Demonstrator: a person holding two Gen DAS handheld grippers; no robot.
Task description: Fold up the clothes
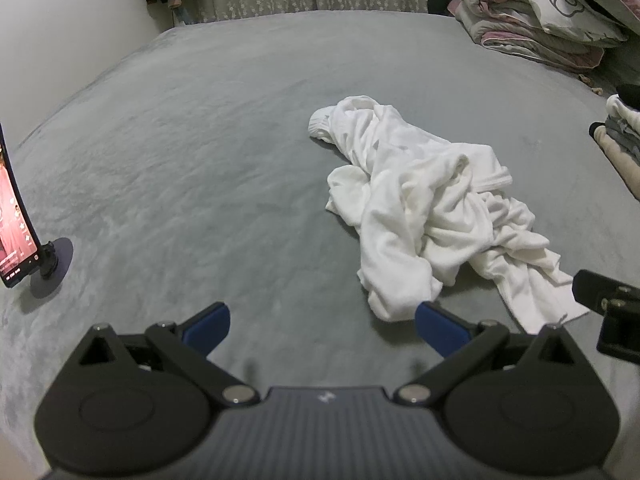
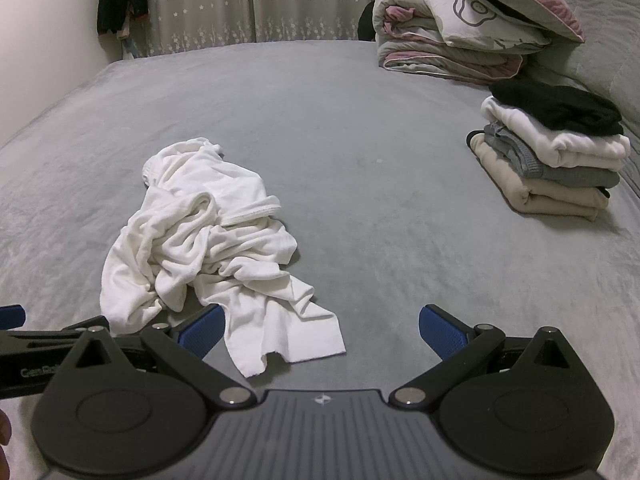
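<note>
A crumpled white garment (image 1: 432, 208) lies in a heap on the grey bed (image 1: 200, 160); it also shows in the right wrist view (image 2: 208, 240). My left gripper (image 1: 322, 326) is open and empty, low over the bed just in front of the garment's near edge, its right pad close to the cloth. My right gripper (image 2: 322, 330) is open and empty, with the garment's near corner (image 2: 280, 340) lying between and just ahead of its blue pads. Part of the right gripper shows at the right edge of the left wrist view (image 1: 608, 304).
A stack of folded clothes (image 2: 552, 152) sits on the bed's right side. Folded quilts and pillows (image 2: 460, 28) are piled at the back right. A phone on a stand (image 1: 18, 232) stands at the left. Curtains (image 2: 240, 4) hang behind the bed.
</note>
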